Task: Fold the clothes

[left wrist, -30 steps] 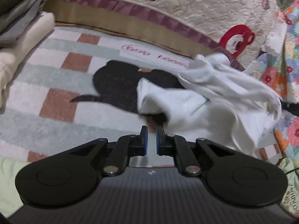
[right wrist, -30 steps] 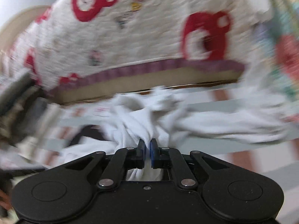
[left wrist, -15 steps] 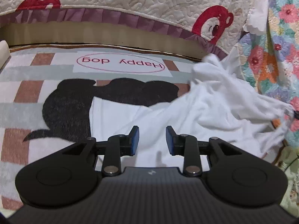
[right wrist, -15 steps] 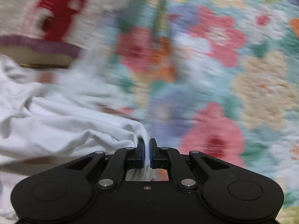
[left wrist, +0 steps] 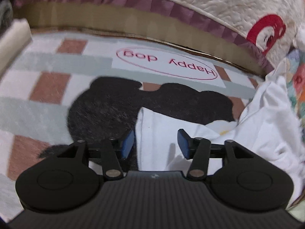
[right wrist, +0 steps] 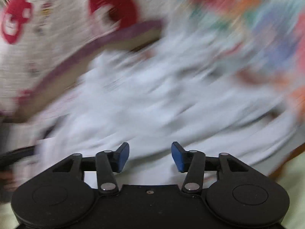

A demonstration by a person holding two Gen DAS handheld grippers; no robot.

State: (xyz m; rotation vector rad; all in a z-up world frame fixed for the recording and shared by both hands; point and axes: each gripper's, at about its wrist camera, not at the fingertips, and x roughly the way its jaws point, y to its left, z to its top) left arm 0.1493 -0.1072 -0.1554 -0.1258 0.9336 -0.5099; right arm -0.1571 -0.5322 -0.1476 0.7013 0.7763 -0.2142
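left gripper (left wrist: 155,143): jaws opening, nothing pinched | right gripper (right wrist: 150,156): jaws opening, released | crumpled white cotton garment (left wrist: 257,126): along right edge of checked dog-print rug (left wrist: 47,84)

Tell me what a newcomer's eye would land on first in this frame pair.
First the white garment, rumpled at the right of the checked rug, one flat edge lying over the rug's black dog silhouette. Then the pink "Happy dog" label behind it. Both the left gripper and right gripper are opening above the cloth, gripping nothing.
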